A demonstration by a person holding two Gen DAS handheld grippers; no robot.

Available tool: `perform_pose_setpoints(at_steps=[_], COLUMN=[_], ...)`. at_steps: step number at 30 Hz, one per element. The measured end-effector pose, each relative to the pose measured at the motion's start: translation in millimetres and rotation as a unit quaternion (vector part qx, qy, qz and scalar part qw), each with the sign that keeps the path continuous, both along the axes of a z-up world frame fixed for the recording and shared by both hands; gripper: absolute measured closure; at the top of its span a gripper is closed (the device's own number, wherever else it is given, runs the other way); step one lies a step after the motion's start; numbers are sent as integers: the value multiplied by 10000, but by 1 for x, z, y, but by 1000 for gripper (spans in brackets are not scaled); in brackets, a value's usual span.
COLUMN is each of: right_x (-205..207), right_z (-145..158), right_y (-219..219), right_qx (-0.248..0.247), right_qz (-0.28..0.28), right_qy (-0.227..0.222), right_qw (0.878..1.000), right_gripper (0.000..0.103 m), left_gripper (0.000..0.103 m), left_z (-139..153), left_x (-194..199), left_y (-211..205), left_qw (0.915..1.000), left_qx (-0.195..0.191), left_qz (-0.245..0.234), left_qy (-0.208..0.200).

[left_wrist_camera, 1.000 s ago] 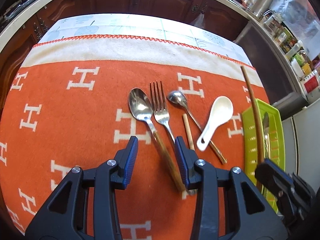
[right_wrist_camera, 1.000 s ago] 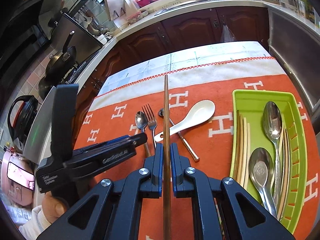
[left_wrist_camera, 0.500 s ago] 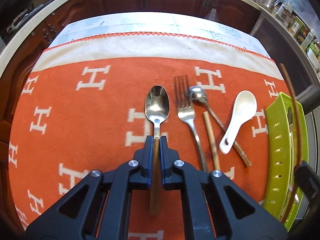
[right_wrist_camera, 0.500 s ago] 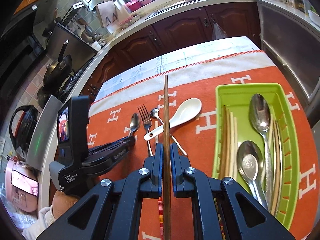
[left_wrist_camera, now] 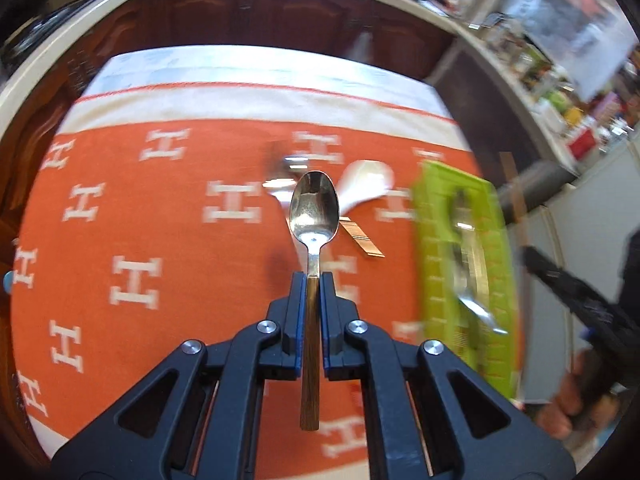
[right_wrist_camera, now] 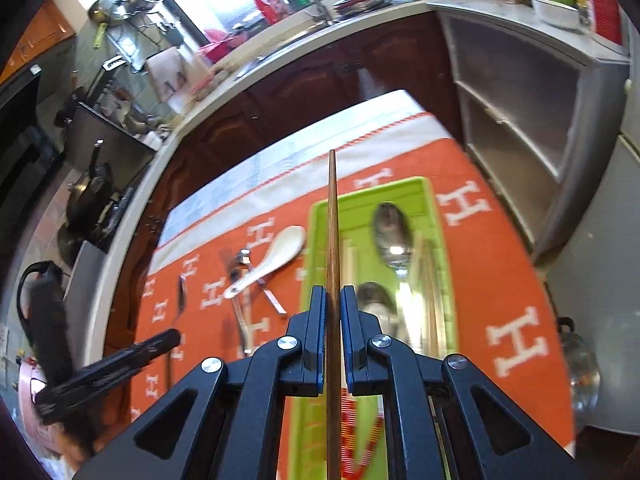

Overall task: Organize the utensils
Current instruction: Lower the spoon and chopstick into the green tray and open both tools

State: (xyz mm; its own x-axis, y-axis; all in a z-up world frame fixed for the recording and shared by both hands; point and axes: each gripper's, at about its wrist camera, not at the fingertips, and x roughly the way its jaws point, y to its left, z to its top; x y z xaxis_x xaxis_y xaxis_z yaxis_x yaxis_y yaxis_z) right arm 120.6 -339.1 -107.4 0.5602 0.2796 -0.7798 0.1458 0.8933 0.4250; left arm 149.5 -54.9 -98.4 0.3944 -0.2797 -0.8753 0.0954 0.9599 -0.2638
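Observation:
My left gripper (left_wrist_camera: 311, 280) is shut on the wooden handle of a steel spoon (left_wrist_camera: 314, 210) and holds it lifted above the orange cloth. My right gripper (right_wrist_camera: 332, 294) is shut on a long brown chopstick (right_wrist_camera: 332, 216), held over the left side of the green tray (right_wrist_camera: 438, 216). The tray holds steel spoons (right_wrist_camera: 391, 232) and pale chopsticks. On the cloth left of the tray lie a white ceramic spoon (right_wrist_camera: 276, 254), a fork (right_wrist_camera: 240, 304) and a small steel spoon. The tray also shows in the left wrist view (left_wrist_camera: 430, 240), blurred.
The orange cloth with white H marks (left_wrist_camera: 136, 280) covers the table. Dark wooden cabinets (right_wrist_camera: 304, 88) and a counter stand behind. A grey cabinet (right_wrist_camera: 520, 120) stands to the right of the table. A stove with pans (right_wrist_camera: 92, 200) is at the far left.
My left gripper has lifted the spoon off the cloth and swung right towards the tray. My right gripper has carried the chopstick right, over the tray.

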Motion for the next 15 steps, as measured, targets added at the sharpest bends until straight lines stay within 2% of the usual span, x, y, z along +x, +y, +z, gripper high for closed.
perform_pose_setpoints(at_steps=[6, 11, 15], right_x=[-7, -12, -15], right_z=[-20, -38, -49], right_y=[-20, -20, -18], right_qx=[-191, -336, -258], right_qz=[-20, 52, 109], right_qy=[342, 562, 697], right_qw=[9992, 9978, 9972], right_gripper=[97, 96, 96], left_gripper=[99, 99, 99], left_z=[22, 8, -5], left_x=[-15, -23, -33], left_y=[-70, -112, -128], left_qw=[9976, 9956, 9942], left_qx=[-203, -181, -90], left_qz=[-657, -914, -1037], left_qy=[-122, 125, 281])
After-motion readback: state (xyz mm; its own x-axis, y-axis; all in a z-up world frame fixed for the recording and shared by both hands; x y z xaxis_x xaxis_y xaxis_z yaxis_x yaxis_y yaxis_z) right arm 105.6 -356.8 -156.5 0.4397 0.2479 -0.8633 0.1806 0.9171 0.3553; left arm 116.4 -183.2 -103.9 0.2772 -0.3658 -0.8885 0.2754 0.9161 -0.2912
